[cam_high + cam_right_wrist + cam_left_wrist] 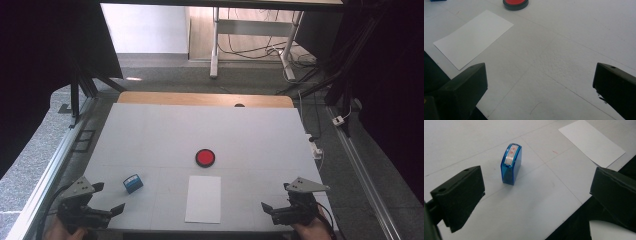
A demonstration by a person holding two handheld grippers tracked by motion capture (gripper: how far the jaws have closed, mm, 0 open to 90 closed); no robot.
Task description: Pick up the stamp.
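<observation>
Glossy blue plastic stamp (511, 163) stands upright ahead of my left gripper (109, 199); both my left and right gripper (275, 197) wide, empty, low over matte table (150, 135).

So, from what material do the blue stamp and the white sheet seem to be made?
The blue stamp looks like translucent, glossy plastic: light glints on its edges, and a pale label strip sits under its top. The white sheet is probably matte paper: thin, flat on the table, with no shine.

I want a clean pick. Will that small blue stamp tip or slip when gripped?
The blue stamp stands upright, taller than its narrow base, so a sideways nudge could probably tip it. Its glossy plastic sides look slippery; its flat faces should suit the left tool, whose jaws stand open.
</observation>
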